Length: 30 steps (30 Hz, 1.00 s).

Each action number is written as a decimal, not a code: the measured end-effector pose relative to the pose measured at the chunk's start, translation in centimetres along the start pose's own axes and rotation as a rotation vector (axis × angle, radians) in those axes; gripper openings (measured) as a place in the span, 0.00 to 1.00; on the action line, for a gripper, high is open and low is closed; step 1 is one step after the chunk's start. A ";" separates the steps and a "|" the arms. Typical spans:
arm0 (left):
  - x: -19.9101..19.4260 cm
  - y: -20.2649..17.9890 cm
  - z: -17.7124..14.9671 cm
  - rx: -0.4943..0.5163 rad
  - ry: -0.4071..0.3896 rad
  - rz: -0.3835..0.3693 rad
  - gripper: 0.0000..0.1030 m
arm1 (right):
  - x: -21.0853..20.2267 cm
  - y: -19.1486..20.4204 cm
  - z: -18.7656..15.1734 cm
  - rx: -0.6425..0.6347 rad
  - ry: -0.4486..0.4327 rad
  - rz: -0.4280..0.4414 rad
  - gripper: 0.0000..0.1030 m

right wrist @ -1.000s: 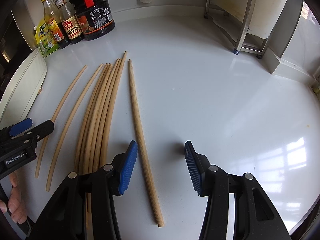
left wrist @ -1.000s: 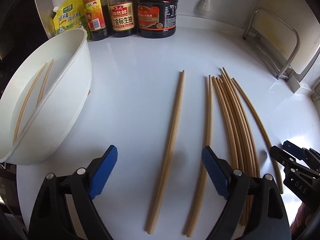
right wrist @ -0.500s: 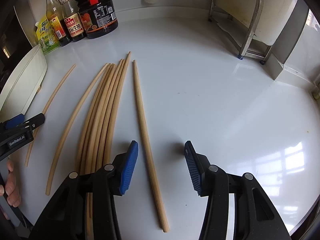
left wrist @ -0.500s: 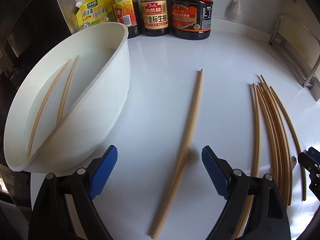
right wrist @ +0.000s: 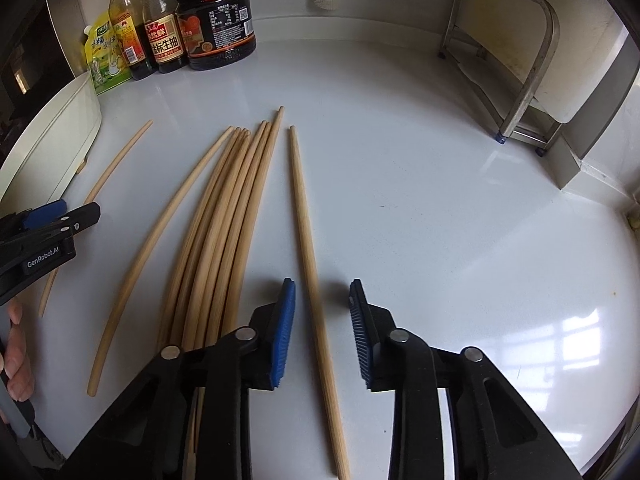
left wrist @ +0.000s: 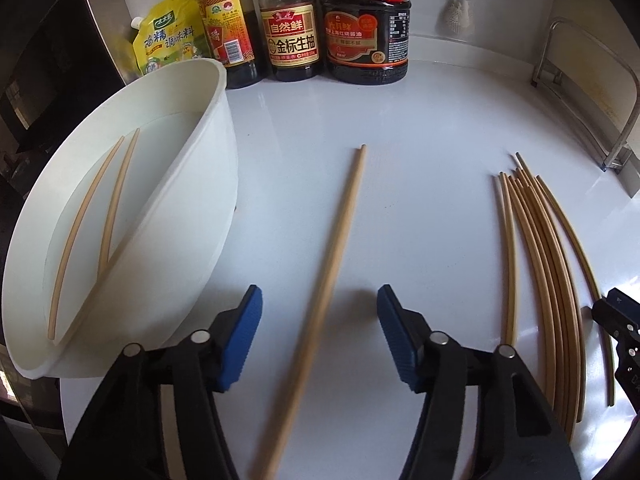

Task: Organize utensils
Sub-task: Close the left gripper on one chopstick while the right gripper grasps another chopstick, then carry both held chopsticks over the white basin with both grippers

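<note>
In the left wrist view a single wooden chopstick (left wrist: 340, 240) lies on the white counter and runs between the jaws of my left gripper (left wrist: 320, 336). The jaws are closing, with a gap still on both sides of the stick. A white tub (left wrist: 200, 184) at the left holds two chopsticks (left wrist: 116, 200). In the right wrist view another lone chopstick (right wrist: 304, 220) lies between the closing jaws of my right gripper (right wrist: 322, 332), and the blue pads are not touching it. A bundle of several chopsticks (right wrist: 224, 220) lies just left of it.
Sauce bottles (left wrist: 292, 32) and a yellow seasoning pouch (left wrist: 168, 40) stand along the back wall. A metal rack (right wrist: 520, 60) stands at the back right. One loose chopstick (right wrist: 160, 232) lies left of the bundle. A hand (right wrist: 16, 360) shows at the left edge.
The left wrist view has swung left toward the tub, so one chopstick now lies alone between the jaws. Both grippers' jaws have narrowed, the right one markedly.
</note>
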<state>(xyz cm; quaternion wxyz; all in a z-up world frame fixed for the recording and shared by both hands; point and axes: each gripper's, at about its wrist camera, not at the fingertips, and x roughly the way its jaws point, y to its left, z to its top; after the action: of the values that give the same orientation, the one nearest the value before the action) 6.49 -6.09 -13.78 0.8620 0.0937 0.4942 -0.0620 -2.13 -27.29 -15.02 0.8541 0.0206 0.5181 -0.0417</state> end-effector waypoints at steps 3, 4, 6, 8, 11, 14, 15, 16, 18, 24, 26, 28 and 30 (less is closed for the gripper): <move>-0.1 -0.8 0.2 0.025 0.012 -0.029 0.19 | 0.1 0.6 0.2 -0.030 0.001 -0.006 0.07; -0.2 -1.1 0.1 0.034 0.017 -0.037 0.12 | 0.2 0.6 0.3 -0.032 0.001 0.000 0.06; -0.3 -1.4 0.1 0.043 0.026 -0.041 0.08 | 0.2 0.5 0.3 -0.024 0.001 0.009 0.06; -0.4 -1.5 0.0 0.036 0.040 -0.062 0.08 | 0.1 0.2 0.3 -0.004 0.004 0.022 0.06; -0.6 -1.5 0.1 0.027 0.070 -0.088 0.08 | -0.2 -0.3 0.3 0.038 0.009 0.043 0.06; -1.5 -1.6 0.3 0.030 0.070 -0.114 0.08 | -1.2 -0.4 0.6 0.054 -0.003 0.050 0.06; -1.9 -1.6 0.5 0.033 0.065 -0.123 0.08 | -1.6 -0.3 0.8 0.060 -0.009 0.055 0.06; -2.4 -1.6 0.8 0.035 0.059 -0.133 0.08 | -2.1 -0.3 1.1 0.065 -0.015 0.059 0.06; -3.4 -1.4 1.3 0.037 0.047 -0.152 0.08 | -3.1 -0.1 1.5 0.072 -0.031 0.068 0.06; -7.0 0.4 3.5 0.036 -0.013 -0.190 0.08 | -6.3 1.9 4.1 0.081 -0.091 0.114 0.06; -8.0 1.8 4.4 0.027 -0.031 -0.191 0.08 | -7.0 3.2 5.3 0.069 -0.108 0.134 0.06; -8.8 3.5 5.3 0.013 -0.057 -0.190 0.08 | -7.6 4.8 6.6 0.053 -0.131 0.154 0.06; -9.5 5.5 5.9 -0.001 -0.085 -0.175 0.08 | -8.0 6.7 8.0 0.035 -0.148 0.181 0.06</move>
<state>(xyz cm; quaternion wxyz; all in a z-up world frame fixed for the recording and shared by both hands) 7.80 -1.87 -2.12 0.8734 0.0470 0.4637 -0.1410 1.82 -20.89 -4.27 0.8898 0.0790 0.4487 0.0251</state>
